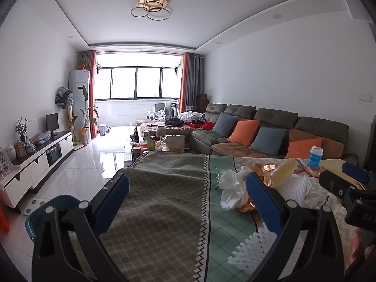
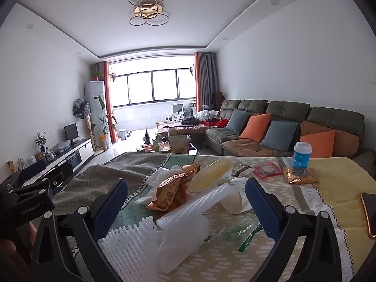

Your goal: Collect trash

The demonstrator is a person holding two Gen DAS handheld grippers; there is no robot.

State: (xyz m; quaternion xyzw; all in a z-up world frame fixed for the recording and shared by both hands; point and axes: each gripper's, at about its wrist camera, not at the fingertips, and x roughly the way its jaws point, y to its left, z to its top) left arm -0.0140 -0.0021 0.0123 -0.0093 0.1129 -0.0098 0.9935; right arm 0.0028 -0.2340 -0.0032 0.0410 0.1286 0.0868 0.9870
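Note:
A heap of trash lies on the cloth-covered table (image 2: 329, 183): a crumpled gold wrapper (image 2: 174, 188), white foam netting (image 2: 131, 244), a white plastic bag (image 2: 185, 239), a tipped paper cup (image 2: 237, 199), a yellow oval lid (image 2: 211, 176), tissue (image 2: 162, 174) and a clear green wrapper (image 2: 237, 232). My right gripper (image 2: 185, 183) hangs open just above the heap and touches none of it. My left gripper (image 1: 188, 178) is open over bare cloth, with the tissue (image 1: 232, 188) and foam netting (image 1: 256, 242) beside its right finger.
A blue-and-white lidded cup (image 2: 302, 157) stands at the table's far right, with a gold packet (image 2: 299, 176) and a red packet (image 2: 268, 170) next to it. A phone (image 2: 370, 211) lies at the right edge. A teal bin-like tub (image 1: 63, 204) sits on the floor at left; a sofa (image 1: 270, 127) stands behind.

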